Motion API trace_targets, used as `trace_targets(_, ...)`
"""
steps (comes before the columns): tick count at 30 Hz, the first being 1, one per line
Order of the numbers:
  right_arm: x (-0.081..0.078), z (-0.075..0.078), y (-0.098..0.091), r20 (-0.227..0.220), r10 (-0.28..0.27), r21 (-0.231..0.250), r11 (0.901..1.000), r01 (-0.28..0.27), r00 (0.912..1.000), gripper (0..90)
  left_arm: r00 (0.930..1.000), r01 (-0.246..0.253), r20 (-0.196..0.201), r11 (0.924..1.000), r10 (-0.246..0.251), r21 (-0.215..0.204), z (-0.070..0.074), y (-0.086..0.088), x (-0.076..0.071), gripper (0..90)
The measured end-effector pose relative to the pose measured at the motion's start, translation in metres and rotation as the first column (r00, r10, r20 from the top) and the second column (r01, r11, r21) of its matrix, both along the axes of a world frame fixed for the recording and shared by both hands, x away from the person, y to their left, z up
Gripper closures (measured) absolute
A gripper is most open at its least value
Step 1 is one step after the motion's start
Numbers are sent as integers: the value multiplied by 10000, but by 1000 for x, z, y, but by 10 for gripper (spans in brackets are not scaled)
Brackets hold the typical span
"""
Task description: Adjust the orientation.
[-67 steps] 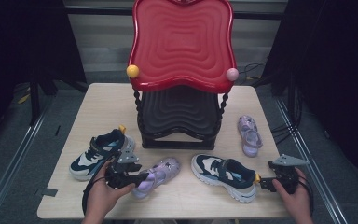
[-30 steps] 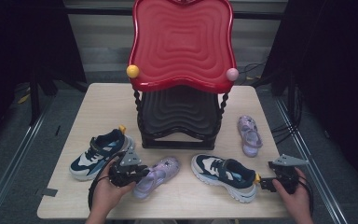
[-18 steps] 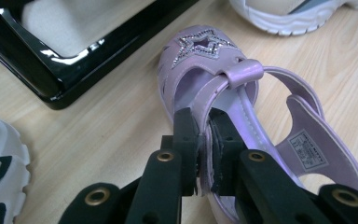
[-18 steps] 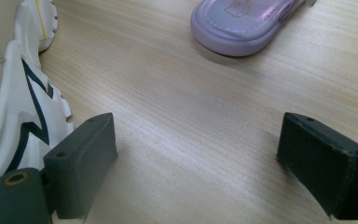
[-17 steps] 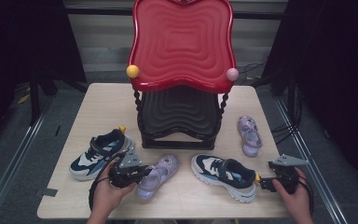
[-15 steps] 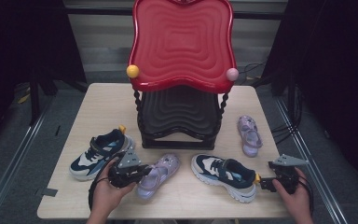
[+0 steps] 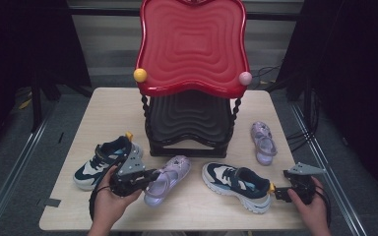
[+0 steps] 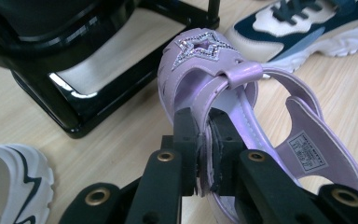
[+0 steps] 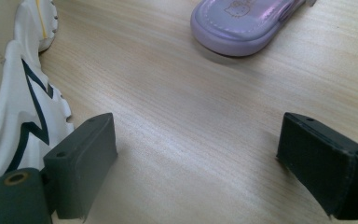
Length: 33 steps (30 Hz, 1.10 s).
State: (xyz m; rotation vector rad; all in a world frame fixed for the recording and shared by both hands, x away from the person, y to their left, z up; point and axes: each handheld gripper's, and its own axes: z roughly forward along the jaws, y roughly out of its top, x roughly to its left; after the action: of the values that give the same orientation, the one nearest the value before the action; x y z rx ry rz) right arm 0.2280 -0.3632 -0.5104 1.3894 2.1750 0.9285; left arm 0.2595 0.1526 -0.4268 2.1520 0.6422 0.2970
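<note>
Fingers (image 8: 186, 135) of the left gripper (image 7: 150, 176) have just closed onto the side wall of the lilac sandal (image 8: 223, 93), now pinched at the table's front, before the black rack (image 7: 189, 123); lifting appears due. Right gripper (image 7: 279, 192) wide open, empty. Sneakers (image 7: 236, 184) flank closely.

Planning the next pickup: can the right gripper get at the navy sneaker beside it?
Probably yes: the right gripper is open, right beside the navy sneaker, with only bare table between its jaws.
</note>
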Motion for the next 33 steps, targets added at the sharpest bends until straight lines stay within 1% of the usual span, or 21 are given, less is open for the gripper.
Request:
trace_targets(1,0,0,0,0,0,0,10000,0,10000,109,10000,12,-9,10000,-12,-43,3,0,-1,829)
trace_targets(2,0,0,0,-14,-16,16,10000,16,10000,108,10000,-53,81,9998,55,-191,8,0,-2,829)
trace_targets(3,0,0,0,-14,-16,16,10000,16,10000,108,10000,-53,81,9998,55,-191,8,0,-2,829)
trace_targets(4,1,0,0,52,48,-13,10000,-48,10000,109,9999,-55,155,9997,58,-235,11,0,-3,829)
trace_targets(7,2,0,1,12,20,-5,10000,-20,10000,108,9995,-182,234,9995,188,-256,20,-3,-5,829)
trace_targets(8,2,0,1,12,19,-4,10000,-19,10000,108,9995,-182,234,9995,188,-256,20,-3,-5,829)
trace_targets(10,3,0,1,15,12,-12,10000,-12,10000,108,9991,-235,344,9993,245,-293,26,-4,-5,829)
trace_targets(11,3,0,1,19,27,0,10000,-27,10000,108,9988,-311,369,9987,326,-400,29,-5,-5,829)
trace_targets(13,3,0,1,20,31,-5,10000,-31,10000,108,9979,-450,457,9981,468,-412,33,-6,-4,829)
trace_targets(16,3,0,1,23,32,-5,10000,-32,10000,108,9972,-575,460,9972,597,-480,36,-8,-3,829)
trace_targets(18,3,0,1,12,16,-10,10000,-16,10000,108,9957,-716,555,9960,745,-527,39,-10,-2,829)
trace_targets(19,3,0,1,15,24,-11,10000,-24,10000,108,9946,-849,549,9942,886,-657,42,-11,-2,830)
trace_targets(20,3,0,1,18,28,-7,10000,-28,10000,108,9939,-907,569,9934,948,-703,43,-12,-1,830)
trace_targets(24,3,0,1,23,30,-7,10000,-30,10000,108,9919,-1077,601,9915,1121,-725,46,-16,2,830)
trace_targets(25,3,0,1,22,32,-11,10000,-32,10000,108,9899,-1205,668,9903,1252,-694,48,-19,3,830)
trace_targets(28,3,0,1,27,25,-17,10000,-25,10000,108,9865,-1442,663,9859,1500,-853,50,-24,6,830)
trace_targets(29,3,0,1,29,24,-17,10000,-24,10000,108,9865,-1442,663,9859,1500,-853,50,-24,6,830)
trace_targets(30,3,0,1,29,24,-17,10000,-24,10000,108,9851,-1512,691,9847,1573,-862,50,-26,8,830)
trace_targets(33,3,0,1,29,26,-17,10000,-26,10000,108,9783,-1816,836,9789,1895,-941,51,-31,11,830)
